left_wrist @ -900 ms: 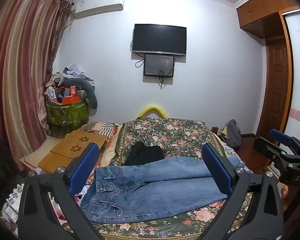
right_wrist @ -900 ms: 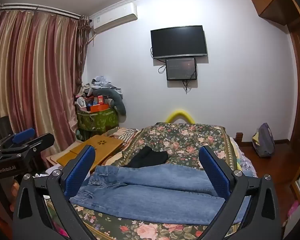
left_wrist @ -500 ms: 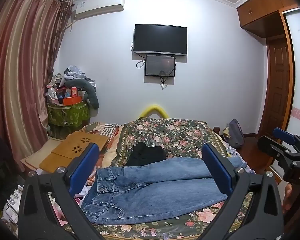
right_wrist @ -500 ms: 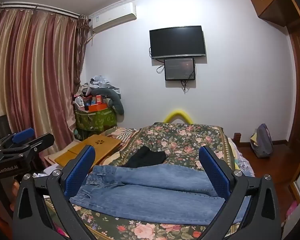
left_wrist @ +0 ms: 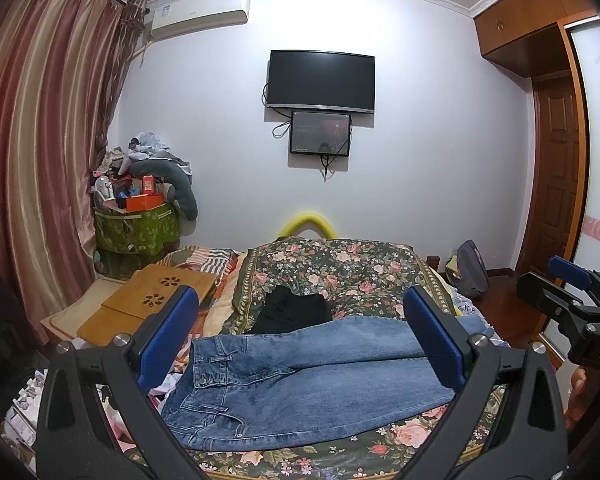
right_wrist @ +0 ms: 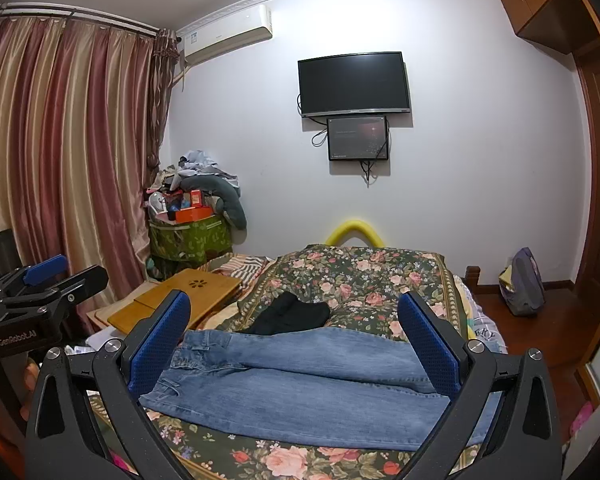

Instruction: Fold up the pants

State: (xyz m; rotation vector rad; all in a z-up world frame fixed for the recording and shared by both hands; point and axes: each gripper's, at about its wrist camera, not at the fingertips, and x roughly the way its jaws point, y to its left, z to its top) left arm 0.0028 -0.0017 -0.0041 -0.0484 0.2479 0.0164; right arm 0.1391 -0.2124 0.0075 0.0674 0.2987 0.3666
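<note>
Blue jeans lie flat across the near end of a bed with a floral cover, waistband at the left, legs running right. They also show in the right wrist view. My left gripper is open and empty, held above and in front of the jeans. My right gripper is open and empty too, held off the jeans. Each gripper shows at the edge of the other's view: the right one, the left one.
A black garment lies on the bed just behind the jeans. A wooden lap desk sits left of the bed, a full green bin behind it. Curtains hang at the left, a TV on the far wall, a backpack by the door.
Both grippers have drifted slightly, so the room shifts a little in each view. The jeans lie as before and both grippers stay open.
</note>
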